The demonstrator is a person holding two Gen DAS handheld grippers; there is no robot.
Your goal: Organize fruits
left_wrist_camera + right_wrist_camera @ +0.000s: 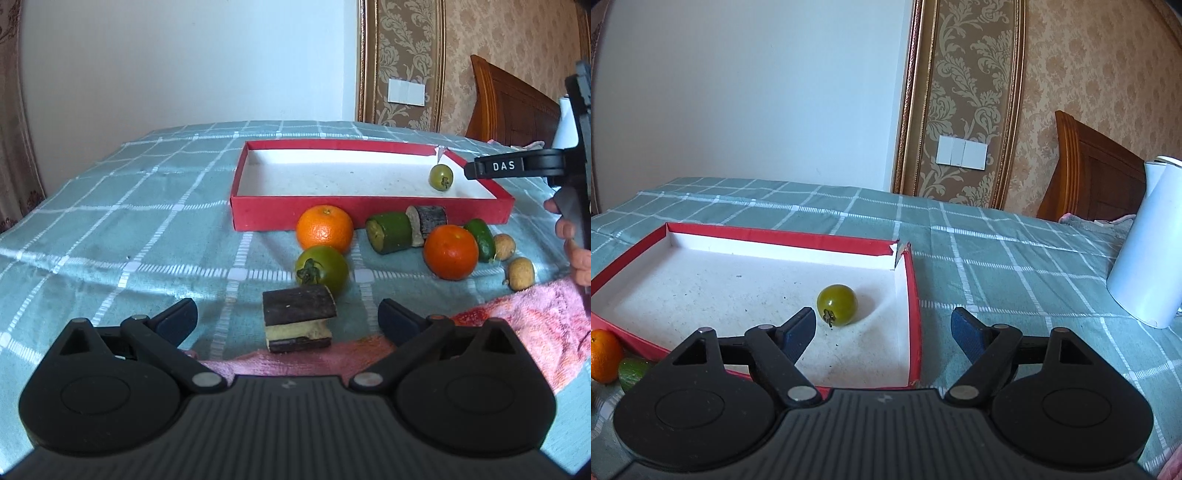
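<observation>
Left wrist view
My left gripper (288, 317): it was wide open and held nothing.
Dark block (300, 318): it lay on the bed between my open fingers, just past the pink towel (535, 325).
Green tomato (322, 269): it sat just behind the block, maybe touching it.
Oranges: one orange (325, 229) was close to the front wall of the red tray (369, 212); the other orange (450, 252) sat nearer the right side.
Other bits: a cut green piece (391, 232) and two small brown fruits (521, 273) waited on the bed too.

Right wrist view
My right gripper (883, 328): it was open and empty above the tray's right front corner.
Small green tomato (837, 304): it lay inside the red tray (915, 306), near the right wall.

What could go wrong
Rolling: I thought the round fruits could roll on the soft bed if I bumped them.
Wrong grab: closing on the block could push the tomato behind it.
Tray: its torn far corner could let small fruit slip out.
</observation>
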